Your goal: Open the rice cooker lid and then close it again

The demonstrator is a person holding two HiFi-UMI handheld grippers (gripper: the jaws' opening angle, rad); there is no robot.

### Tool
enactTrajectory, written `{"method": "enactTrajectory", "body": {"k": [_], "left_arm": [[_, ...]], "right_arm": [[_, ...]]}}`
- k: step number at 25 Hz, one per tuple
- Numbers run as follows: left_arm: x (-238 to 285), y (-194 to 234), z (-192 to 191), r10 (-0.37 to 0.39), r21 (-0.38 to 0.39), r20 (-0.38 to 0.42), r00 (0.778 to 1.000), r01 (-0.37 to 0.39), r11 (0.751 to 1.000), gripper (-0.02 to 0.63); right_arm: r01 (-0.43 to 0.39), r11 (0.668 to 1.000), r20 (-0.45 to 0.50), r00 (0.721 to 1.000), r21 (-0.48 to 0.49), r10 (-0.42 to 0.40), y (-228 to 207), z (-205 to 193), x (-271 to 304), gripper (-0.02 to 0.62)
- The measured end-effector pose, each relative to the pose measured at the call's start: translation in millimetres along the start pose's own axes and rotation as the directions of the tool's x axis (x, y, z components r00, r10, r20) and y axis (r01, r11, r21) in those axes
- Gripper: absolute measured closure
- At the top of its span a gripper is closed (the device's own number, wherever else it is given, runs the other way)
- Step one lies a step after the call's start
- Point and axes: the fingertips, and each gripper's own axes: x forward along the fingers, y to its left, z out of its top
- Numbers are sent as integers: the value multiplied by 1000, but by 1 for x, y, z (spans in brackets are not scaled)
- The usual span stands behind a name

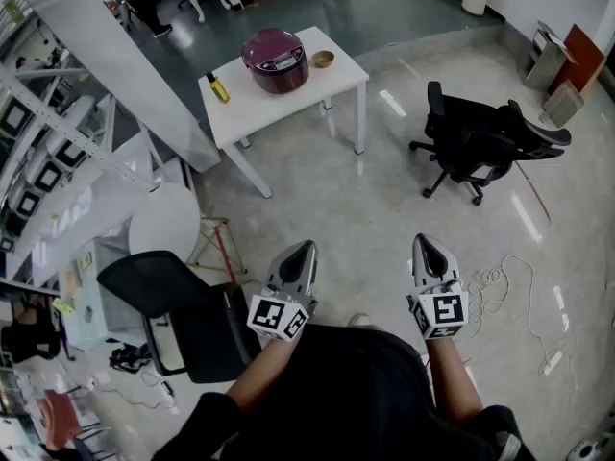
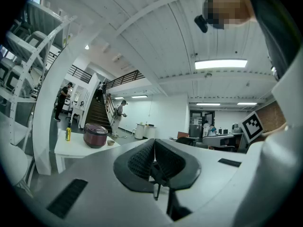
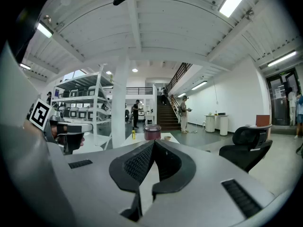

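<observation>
A maroon rice cooker [image 1: 276, 60] with its lid down stands on a white table [image 1: 288, 99] far ahead of me across the floor. It also shows small in the left gripper view as the rice cooker [image 2: 95, 135] and in the right gripper view as the rice cooker [image 3: 152, 132]. My left gripper [image 1: 306, 249] and right gripper [image 1: 423, 243] are held close to my body, well short of the table. Both are shut with nothing between their jaws, seen too as the left gripper [image 2: 153, 143] and the right gripper [image 3: 154, 144].
On the table a yellow bottle [image 1: 218, 87] lies left of the cooker and a small bowl [image 1: 323, 59] right of it. A black office chair [image 1: 476, 142] stands at right, another dark chair [image 1: 178, 310] near my left, metal shelving [image 1: 48, 133] at left. Cables [image 1: 500, 286] lie on the floor.
</observation>
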Motion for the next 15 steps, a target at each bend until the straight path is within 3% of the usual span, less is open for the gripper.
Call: {"method": "enactTrajectory", "body": {"k": [15], "left_arm": [[-11,-6,-3,-18,-13,6,1000,18,1000,600]], "right_arm": [[-21,997,4,1000,74,21,-9,-11,-19,597]]}}
